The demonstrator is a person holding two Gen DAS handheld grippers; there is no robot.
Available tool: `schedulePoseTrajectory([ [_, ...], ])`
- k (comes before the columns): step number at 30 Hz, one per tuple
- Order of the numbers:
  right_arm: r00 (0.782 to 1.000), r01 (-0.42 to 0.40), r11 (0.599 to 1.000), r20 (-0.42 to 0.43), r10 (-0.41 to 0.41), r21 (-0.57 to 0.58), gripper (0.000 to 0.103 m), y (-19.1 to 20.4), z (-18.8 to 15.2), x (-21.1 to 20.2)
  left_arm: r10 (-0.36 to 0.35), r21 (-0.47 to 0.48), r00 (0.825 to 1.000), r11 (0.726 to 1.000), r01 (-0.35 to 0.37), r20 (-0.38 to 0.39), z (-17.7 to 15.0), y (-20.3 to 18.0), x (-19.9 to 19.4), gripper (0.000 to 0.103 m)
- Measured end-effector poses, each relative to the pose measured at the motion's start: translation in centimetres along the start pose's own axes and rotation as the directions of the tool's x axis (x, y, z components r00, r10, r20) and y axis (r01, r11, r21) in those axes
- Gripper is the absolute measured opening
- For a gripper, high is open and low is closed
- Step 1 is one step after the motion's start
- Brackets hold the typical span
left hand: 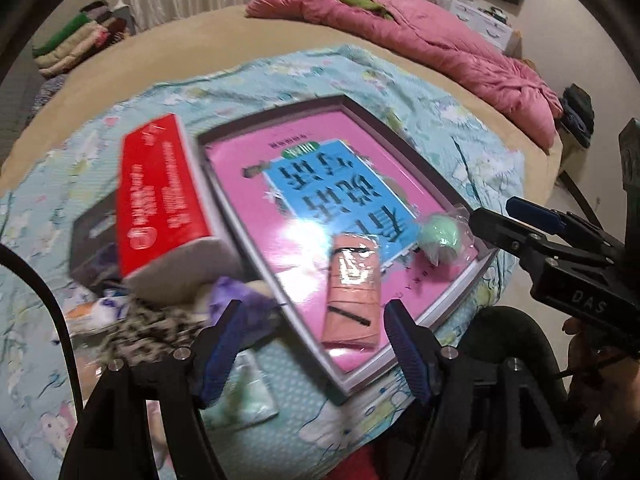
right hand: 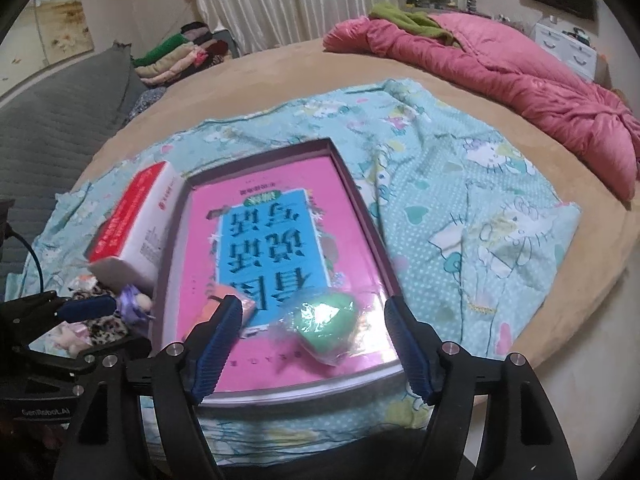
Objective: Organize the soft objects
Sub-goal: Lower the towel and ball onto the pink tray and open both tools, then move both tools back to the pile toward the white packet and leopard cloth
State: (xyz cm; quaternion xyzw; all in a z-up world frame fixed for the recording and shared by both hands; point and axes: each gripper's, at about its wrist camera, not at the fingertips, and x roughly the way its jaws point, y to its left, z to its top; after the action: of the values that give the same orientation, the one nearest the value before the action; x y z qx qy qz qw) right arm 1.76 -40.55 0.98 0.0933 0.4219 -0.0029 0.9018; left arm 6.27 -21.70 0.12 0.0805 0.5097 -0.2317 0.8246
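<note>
Lying loose in the tray (right hand: 362, 208), the wrapped green sponge (right hand: 326, 322) looks light, squashy, crinkly-slick; grip its middle. Both the left gripper (left hand: 316, 344) and the right gripper (right hand: 314, 344) stand wide, empty.

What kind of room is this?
Most likely a bedroom: a big bed with a pink quilt, a stack of folded clothes and curtains behind it.
</note>
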Motion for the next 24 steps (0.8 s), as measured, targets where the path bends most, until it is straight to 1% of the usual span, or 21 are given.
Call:
schedulePoseTrajectory([
  [3,1.000,-0.021,1.000,0.018,0.022,-0.021,0.077,1.3,0.5,-0.8,0.026,-0.014,0.999,1.000,-0.026,0.024,-0.4,1.0,-1.5,0.073],
  [6,0.999,-0.041,0.998,0.031,0.042,-0.045,0.077,2.8,0.8,-1.5,0.048,-0.038,0.998,0.998,-0.047,0.046,-1.0,2.5,-3.1,0.074],
  [10,0.997,-0.055,0.996,0.042,0.058,-0.070,0.077,4.4,1.0,-2.2,0.066,-0.093,0.995,0.994,-0.059,0.069,-1.7,5.1,-5.1,0.074],
  [14,0.996,-0.079,0.992,0.036,0.083,-0.101,0.077,6.4,1.0,-2.6,0.109,-0.151,0.990,0.984,-0.095,0.086,-2.2,8.0,-6.7,0.075],
  [19,0.994,-0.101,0.982,0.030,0.107,-0.158,0.077,9.3,0.8,-2.9,0.152,-0.246,0.983,0.961,-0.123,0.102,-3.0,12.7,-8.0,0.075],
  [21,0.993,-0.114,0.977,0.022,0.120,-0.181,0.077,10.3,0.7,-2.9,0.163,-0.295,0.981,0.947,-0.126,0.105,-3.5,14.9,-8.4,0.075],
  [24,0.992,-0.120,0.968,0.007,0.125,-0.222,0.077,11.8,0.5,-2.6,0.174,-0.345,0.979,0.930,-0.129,0.103,-4.1,17.4,-8.4,0.075],
])
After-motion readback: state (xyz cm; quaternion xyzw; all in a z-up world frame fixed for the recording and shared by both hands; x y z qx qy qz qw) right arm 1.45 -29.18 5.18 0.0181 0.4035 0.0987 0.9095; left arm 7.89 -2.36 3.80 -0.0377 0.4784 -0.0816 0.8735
